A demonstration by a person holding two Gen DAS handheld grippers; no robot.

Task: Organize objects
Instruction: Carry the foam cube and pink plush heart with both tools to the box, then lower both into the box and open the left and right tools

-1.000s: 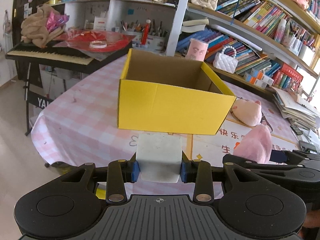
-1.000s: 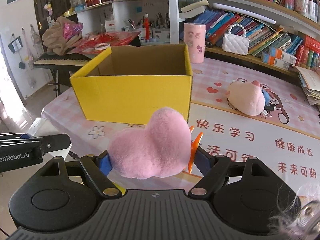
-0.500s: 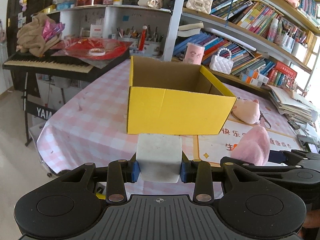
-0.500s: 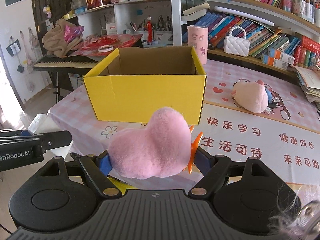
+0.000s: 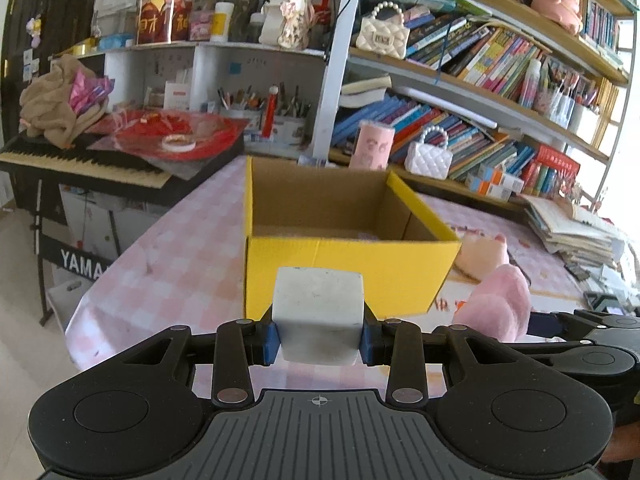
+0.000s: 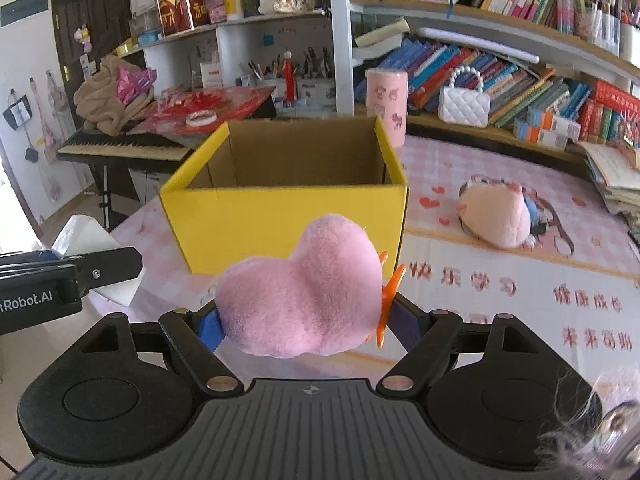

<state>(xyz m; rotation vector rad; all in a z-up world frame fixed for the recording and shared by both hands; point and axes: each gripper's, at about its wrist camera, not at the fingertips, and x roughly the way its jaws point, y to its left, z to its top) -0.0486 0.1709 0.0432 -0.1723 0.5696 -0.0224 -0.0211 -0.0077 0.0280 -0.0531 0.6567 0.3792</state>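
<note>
holding a white cube (image 5: 318,316) between its blue pads (image 5: 271,339), the left gripper (image 5: 319,338) sits level in front of the yellow box (image 5: 340,264), its fingers pointing toward 12 o'clock at the box's near wall. the cube is squeezed on both side faces and rides clear above the pink checked tablecloth (image 5: 180,272). in the left wrist view the box's open top shows a brown cardboard inside, and the cube overlaps the lower part of the near wall.

the right gripper (image 6: 302,320) is clamped on a pink plush toy (image 6: 304,300) with small orange parts (image 6: 390,292) sticking out at its 3 o'clock side. it too points toward 12 o'clock at the yellow box (image 6: 288,220), held level and just short of the near wall. in the right wrist view the left gripper's black finger and the white cube (image 6: 90,248) appear at 9 o'clock, so the two tools are side by side, near each other but apart. in the left wrist view the pink plush toy (image 5: 496,304) shows at 3 o'clock, beside the box's right corner.

a second, pale plush toy (image 6: 496,212) lies on the tablecloth at 2 o'clock of the right gripper, well apart from the box. behind the box stand a pink cup (image 6: 386,104) and a white quilted purse (image 6: 464,104) at 12 to 1 o'clock, and a keyboard piano (image 5: 80,164) sits at 10 o'clock.
</note>
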